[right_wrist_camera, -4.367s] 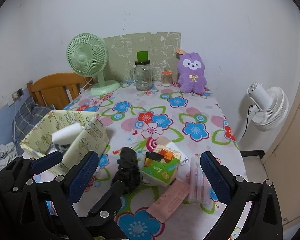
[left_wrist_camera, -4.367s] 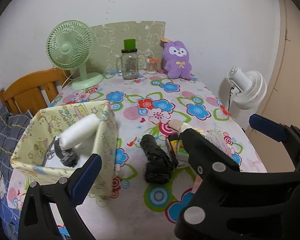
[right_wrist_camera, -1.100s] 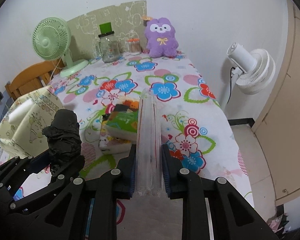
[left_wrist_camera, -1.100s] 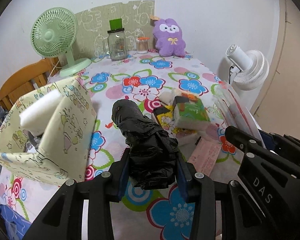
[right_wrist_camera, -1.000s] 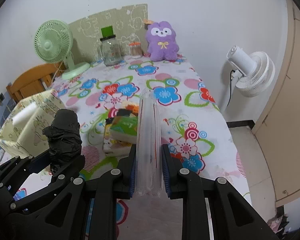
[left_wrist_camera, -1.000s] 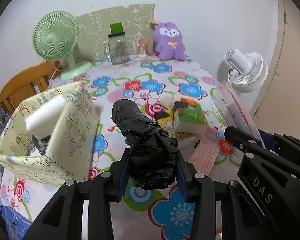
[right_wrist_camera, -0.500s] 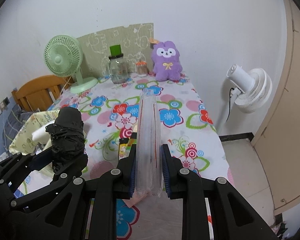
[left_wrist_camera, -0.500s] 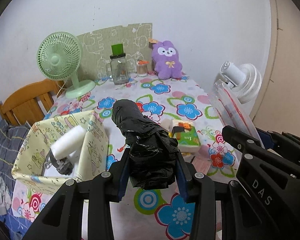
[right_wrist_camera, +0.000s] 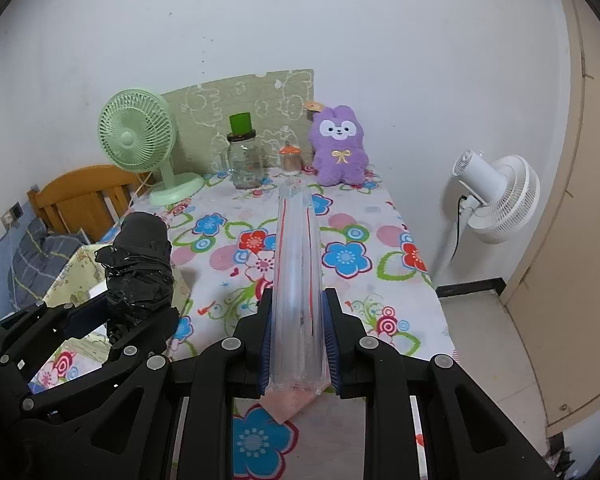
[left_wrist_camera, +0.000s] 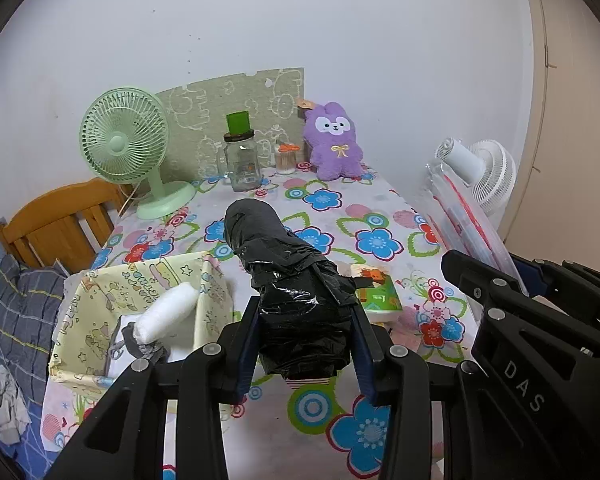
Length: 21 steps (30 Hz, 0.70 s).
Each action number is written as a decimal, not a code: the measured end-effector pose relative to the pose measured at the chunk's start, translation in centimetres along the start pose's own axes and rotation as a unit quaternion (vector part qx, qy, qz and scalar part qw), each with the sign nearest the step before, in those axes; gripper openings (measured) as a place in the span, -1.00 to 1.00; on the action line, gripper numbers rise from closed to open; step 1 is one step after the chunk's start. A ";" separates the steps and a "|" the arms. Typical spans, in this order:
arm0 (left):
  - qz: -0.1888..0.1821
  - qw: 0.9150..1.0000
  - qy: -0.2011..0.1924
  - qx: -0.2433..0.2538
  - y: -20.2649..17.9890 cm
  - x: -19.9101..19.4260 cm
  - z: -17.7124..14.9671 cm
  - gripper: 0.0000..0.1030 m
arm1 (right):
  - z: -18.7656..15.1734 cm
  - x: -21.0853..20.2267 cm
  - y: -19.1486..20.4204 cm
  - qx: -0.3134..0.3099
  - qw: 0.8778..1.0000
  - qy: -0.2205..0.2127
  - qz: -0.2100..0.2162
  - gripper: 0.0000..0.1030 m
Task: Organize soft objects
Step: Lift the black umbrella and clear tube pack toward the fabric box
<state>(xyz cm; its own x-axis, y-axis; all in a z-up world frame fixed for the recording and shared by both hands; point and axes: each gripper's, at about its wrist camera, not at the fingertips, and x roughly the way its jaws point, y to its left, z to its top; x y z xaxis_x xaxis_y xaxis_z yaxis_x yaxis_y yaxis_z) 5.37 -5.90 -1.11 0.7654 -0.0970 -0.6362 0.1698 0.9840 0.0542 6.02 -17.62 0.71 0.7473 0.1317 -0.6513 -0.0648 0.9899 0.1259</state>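
My left gripper is shut on a black plastic-wrapped bundle and holds it above the flowered table. The bundle also shows in the right wrist view. My right gripper is shut on a clear plastic packet with red stripes, raised above the table; the packet also shows in the left wrist view. A pale yellow fabric bin sits at the table's left with a white roll inside. A green tissue pack lies on the table beyond the bundle.
At the back stand a green desk fan, a glass jar with green lid, a small toothpick jar and a purple plush rabbit. A white floor fan stands right of the table. A wooden chair is at the left.
Both grippers have risen and drawn back from the table with their loads; the table objects look smaller and lower. Both grips are unchanged.
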 end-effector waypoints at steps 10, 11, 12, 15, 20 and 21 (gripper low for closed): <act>0.001 1.000 0.007 0.003 1.8 -0.2 -0.1 -0.19 | 0.6 0.2 2.3 0.001 1.000 0.000 0.010 -0.51; 0.001 1.000 0.006 0.003 2.0 -0.2 0.0 -0.19 | 0.7 0.2 2.6 0.000 1.000 0.000 0.010 -0.51; 0.001 1.000 0.005 0.002 2.2 -0.3 0.0 -0.19 | 0.8 0.3 2.8 -0.001 1.000 0.000 0.010 -0.51; 0.003 1.000 0.003 -0.002 3.0 -0.3 0.0 -0.19 | 0.9 0.5 3.6 -0.004 1.000 0.000 0.019 -0.51; 0.010 1.000 0.005 -0.009 4.2 -0.1 -0.1 -0.19 | 1.1 1.0 5.3 -0.014 0.999 0.002 0.035 -0.51; 0.011 1.000 0.005 -0.011 4.4 -0.1 -0.2 -0.19 | 1.2 1.2 5.5 -0.016 0.999 0.002 0.037 -0.51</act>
<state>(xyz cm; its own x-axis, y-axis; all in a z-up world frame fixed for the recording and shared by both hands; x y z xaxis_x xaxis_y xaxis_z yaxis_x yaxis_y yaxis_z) 5.95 -1.51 -0.95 0.7628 -0.0733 -0.6424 0.1390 0.9889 0.0522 7.31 -12.04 1.53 0.7368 0.2056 -0.6441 -0.1409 0.9784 0.1510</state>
